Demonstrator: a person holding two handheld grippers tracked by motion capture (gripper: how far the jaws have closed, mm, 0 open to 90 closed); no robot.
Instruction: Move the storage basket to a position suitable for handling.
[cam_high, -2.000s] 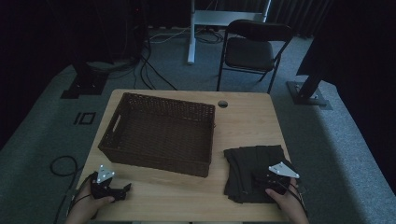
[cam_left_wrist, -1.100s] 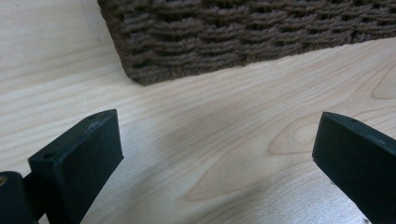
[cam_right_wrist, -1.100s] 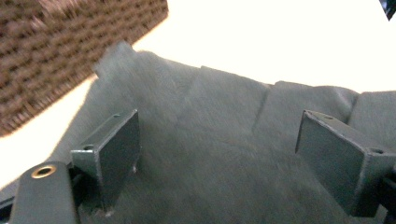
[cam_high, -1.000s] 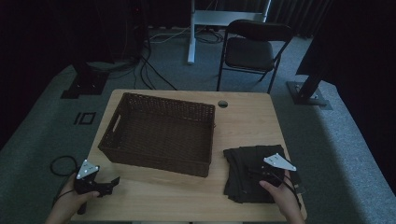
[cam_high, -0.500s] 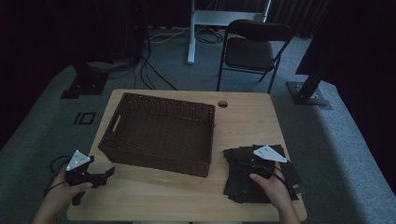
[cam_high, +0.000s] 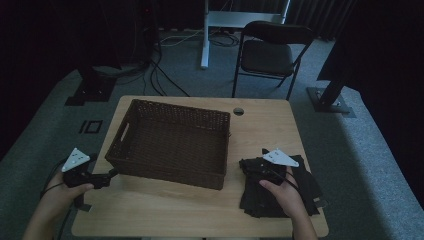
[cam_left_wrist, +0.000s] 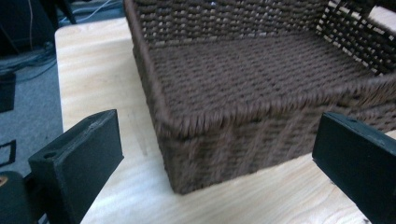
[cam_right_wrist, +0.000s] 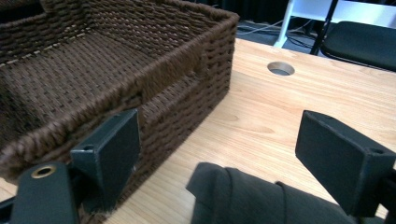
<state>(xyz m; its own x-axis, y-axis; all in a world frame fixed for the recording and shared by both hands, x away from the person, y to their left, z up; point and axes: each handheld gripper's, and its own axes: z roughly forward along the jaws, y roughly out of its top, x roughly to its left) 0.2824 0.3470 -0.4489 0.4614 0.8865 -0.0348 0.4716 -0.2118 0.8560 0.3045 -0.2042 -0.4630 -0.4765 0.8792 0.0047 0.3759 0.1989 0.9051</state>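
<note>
Basket (cam_high: 170, 142) rough brown wicker; table (cam_high: 265, 122) smooth wood (matt); garment (cam_right_wrist: 243, 196) cloth.

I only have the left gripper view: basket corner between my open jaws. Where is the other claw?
Observer: The right claw hovers over the dark folded cloth at the table's near right.
Operator: Has it gripped the cloth?
Observer: No, its jaws stand open, with the cloth's end between them.
Operator: Anything in the basket?
Observer: The basket looks empty; its whole floor shows bare from above.
</note>
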